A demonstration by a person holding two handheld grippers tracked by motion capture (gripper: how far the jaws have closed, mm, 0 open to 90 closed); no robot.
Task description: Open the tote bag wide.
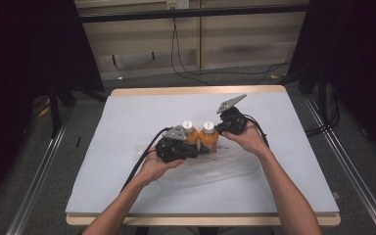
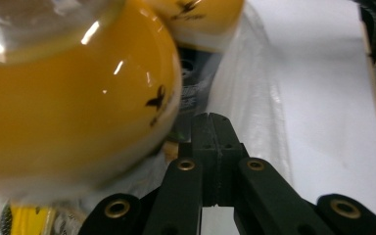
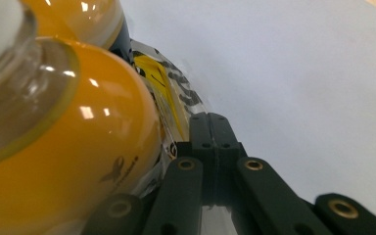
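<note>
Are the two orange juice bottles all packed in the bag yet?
Not yet. Both orange bottles with white caps stand together on the clear plastic bag. The left gripper and right gripper look shut on its film. Closing or lifting the bag seems left.

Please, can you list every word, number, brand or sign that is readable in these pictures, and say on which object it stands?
No text can be read here.
Left orange bottle: small black marks, blurred, no letters legible.
Right orange bottle: a small black ribbon-like mark with tiny print beside it, too small to read.
Clear plastic bag: yellow patch with black characters, creased and cut off, unreadable.
</note>
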